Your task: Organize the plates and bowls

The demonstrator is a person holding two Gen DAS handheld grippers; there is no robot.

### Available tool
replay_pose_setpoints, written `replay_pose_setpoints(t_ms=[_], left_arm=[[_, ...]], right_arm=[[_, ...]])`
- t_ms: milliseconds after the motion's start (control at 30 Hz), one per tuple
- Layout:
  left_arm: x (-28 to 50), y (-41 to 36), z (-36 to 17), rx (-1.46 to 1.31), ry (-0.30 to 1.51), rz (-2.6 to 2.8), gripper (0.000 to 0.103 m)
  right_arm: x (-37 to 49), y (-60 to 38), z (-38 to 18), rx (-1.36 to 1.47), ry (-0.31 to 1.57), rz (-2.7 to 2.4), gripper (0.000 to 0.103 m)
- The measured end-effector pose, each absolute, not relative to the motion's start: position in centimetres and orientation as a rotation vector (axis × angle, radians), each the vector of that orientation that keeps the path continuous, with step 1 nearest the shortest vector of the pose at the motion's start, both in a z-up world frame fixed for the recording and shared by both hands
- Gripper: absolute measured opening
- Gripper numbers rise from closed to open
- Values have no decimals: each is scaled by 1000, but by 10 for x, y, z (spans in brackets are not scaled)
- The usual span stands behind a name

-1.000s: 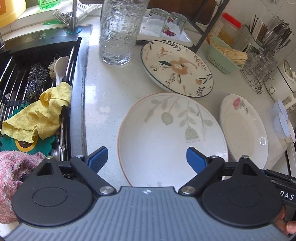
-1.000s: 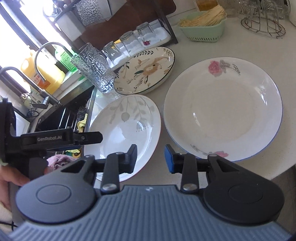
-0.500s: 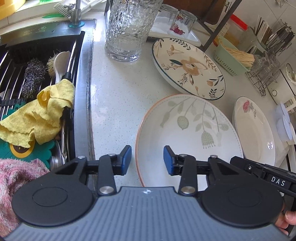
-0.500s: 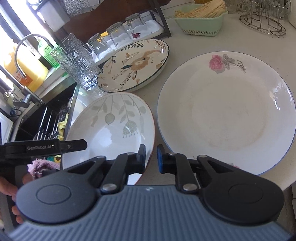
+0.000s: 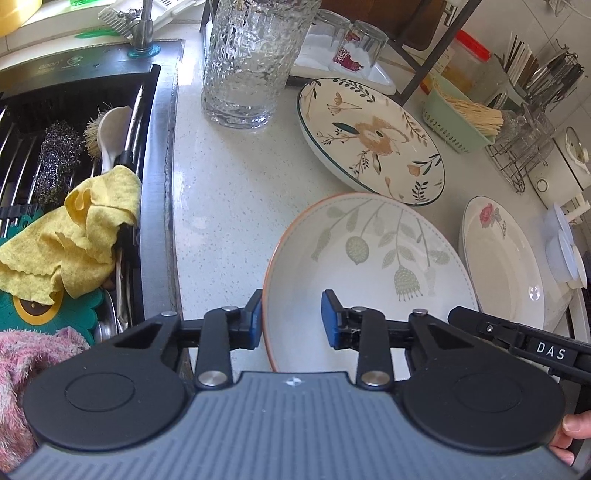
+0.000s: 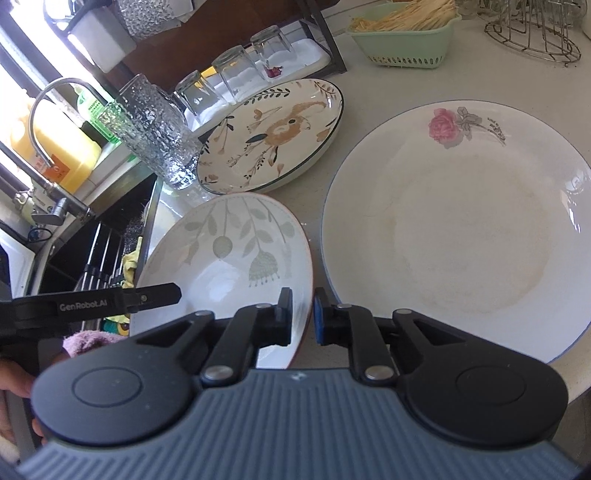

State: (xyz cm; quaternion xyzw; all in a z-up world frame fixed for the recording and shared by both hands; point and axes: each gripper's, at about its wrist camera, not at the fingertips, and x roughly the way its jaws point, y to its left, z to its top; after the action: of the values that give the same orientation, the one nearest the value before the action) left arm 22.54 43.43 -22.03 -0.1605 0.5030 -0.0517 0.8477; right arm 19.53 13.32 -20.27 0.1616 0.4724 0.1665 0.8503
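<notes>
A white plate with green leaf print and an orange rim (image 5: pixel 373 266) is tilted up off the counter; it also shows in the right wrist view (image 6: pixel 229 258). My left gripper (image 5: pixel 291 319) straddles its left rim, jaws partly closed with a gap on the inner side. My right gripper (image 6: pixel 302 317) is shut on its right rim. A large white rose plate (image 6: pixel 461 229) lies flat to the right, also in the left wrist view (image 5: pixel 506 266). A plate with a rabbit and flowers (image 5: pixel 369 140) lies behind, also in the right wrist view (image 6: pixel 273 133).
A textured glass tumbler (image 5: pixel 255 59) stands behind the plates. The sink (image 5: pixel 74 92) at left holds a yellow cloth (image 5: pixel 74 236) and scrubbers. A green basket (image 6: pixel 402 40), upturned glasses (image 6: pixel 236 70) and a wire rack (image 6: pixel 532 29) line the back.
Both grippers have narrowed around the leaf plate's opposite rims. The right one closed onto the rim, and the plate has tilted up and shifted right in the left wrist view.
</notes>
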Motion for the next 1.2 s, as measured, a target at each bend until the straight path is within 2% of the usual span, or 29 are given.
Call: replay_pose_setpoints(t_ms=[500,800,1000,1200], left_arm=[[239,426,-169,-336,1065,-177,37],[259,389,-137,-349,1056,-271,37],[273,347,-137,-332,1031,-332,37],[291,297,-152,-295,1090,-374,37]], right_arm=[[189,111,-165,445,912,371,15],[186,77,-135,484,842,324,15],[193,38,-123,488,792,305,15],[201,-3,-126,483,785,270,15]])
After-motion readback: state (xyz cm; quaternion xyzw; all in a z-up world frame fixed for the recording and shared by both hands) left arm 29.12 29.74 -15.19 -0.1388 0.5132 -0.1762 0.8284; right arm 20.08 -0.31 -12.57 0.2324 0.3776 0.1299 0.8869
